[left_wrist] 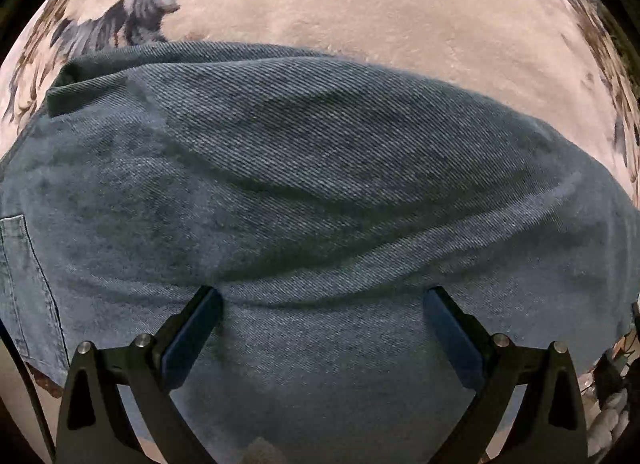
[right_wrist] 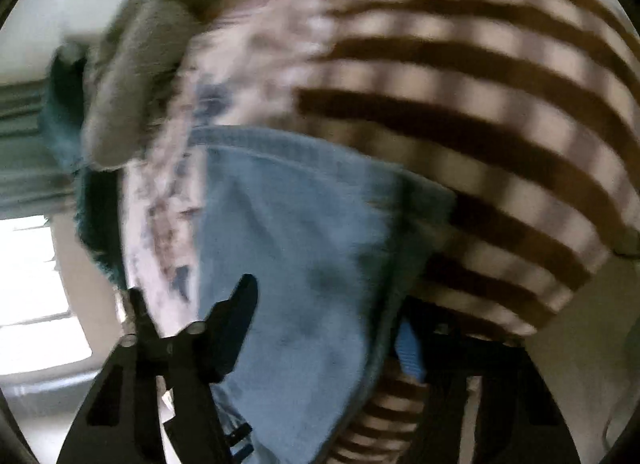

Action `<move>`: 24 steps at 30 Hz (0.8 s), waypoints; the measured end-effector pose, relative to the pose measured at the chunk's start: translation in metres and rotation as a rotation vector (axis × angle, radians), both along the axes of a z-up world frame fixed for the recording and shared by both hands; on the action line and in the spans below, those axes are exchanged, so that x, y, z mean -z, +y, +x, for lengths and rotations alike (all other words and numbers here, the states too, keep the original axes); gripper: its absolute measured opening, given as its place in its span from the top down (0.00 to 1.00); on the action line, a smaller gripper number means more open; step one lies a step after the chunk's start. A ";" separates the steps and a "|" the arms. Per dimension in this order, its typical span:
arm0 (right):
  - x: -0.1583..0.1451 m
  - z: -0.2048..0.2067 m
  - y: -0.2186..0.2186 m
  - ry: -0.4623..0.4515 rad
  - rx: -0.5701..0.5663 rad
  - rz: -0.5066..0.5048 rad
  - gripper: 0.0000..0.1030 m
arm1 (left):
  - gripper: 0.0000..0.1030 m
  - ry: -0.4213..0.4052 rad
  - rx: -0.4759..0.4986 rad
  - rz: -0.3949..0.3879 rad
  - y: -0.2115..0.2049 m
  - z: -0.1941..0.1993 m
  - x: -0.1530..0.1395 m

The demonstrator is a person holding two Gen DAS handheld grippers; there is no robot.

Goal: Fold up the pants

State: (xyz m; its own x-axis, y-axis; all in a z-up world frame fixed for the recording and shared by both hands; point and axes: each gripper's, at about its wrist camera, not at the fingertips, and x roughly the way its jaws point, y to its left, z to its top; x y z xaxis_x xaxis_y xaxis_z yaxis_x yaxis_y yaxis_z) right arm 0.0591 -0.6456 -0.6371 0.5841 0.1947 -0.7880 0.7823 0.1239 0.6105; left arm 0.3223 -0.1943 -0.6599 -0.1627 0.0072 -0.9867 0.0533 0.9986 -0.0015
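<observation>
Blue denim pants [left_wrist: 304,191] lie spread over a pale floral blanket, filling most of the left wrist view; a back pocket [left_wrist: 24,284] shows at the left edge. My left gripper [left_wrist: 322,300] is open, its fingers just above the denim, holding nothing. In the blurred right wrist view a lighter blue stretch of the pants [right_wrist: 304,264] with a hem at its top lies between the fingers of my right gripper [right_wrist: 328,304]. Its left finger [right_wrist: 236,316] is clear; the right one is mostly hidden behind the cloth. The jaws look apart.
The floral blanket [left_wrist: 360,19] extends beyond the pants. In the right wrist view a brown-and-white striped cloth [right_wrist: 480,103] lies to the right, a grey and teal cloth [right_wrist: 120,83] to the left, and a bright window [right_wrist: 36,284] at the far left.
</observation>
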 end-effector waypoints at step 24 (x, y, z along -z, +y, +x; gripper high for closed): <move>0.022 0.070 0.020 -0.104 -0.060 -0.046 0.88 | 0.00 0.015 -0.022 0.045 0.016 -0.015 0.004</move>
